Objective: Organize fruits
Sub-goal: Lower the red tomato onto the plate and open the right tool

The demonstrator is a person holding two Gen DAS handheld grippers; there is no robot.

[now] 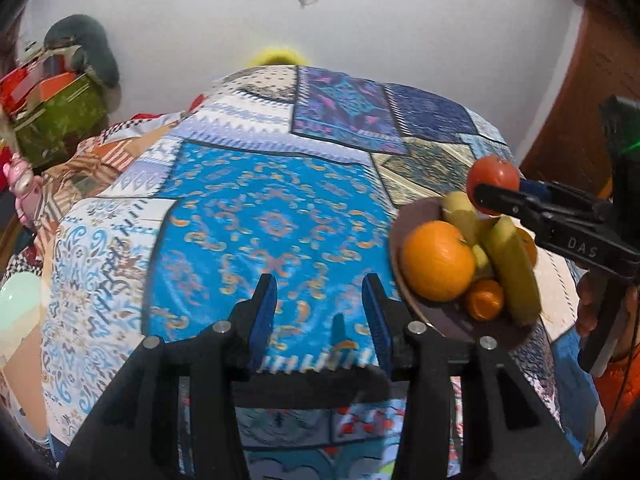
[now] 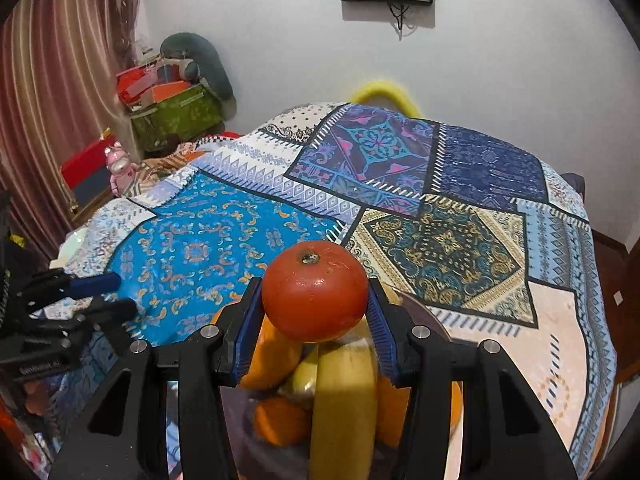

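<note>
**Red Fruit Held Over the Bowl**

Above the bowl (image 1: 404,280), the right claw (image 2: 315,304) held a red round fruit (image 2: 315,290) pinched between its blue pads, clear of the fruit below. The left claw (image 1: 320,300) stood wide and held nothing, just beside the bowl's rim over the patterned tabletop (image 1: 272,208). A banana (image 2: 344,404) and a large orange (image 1: 438,260) already crowded the bowl. Judging from this, the placement called for lowering the fruit into a gap, not onto the banana's sloping back, and parting the pads only once it rested, or it could roll off.
</note>
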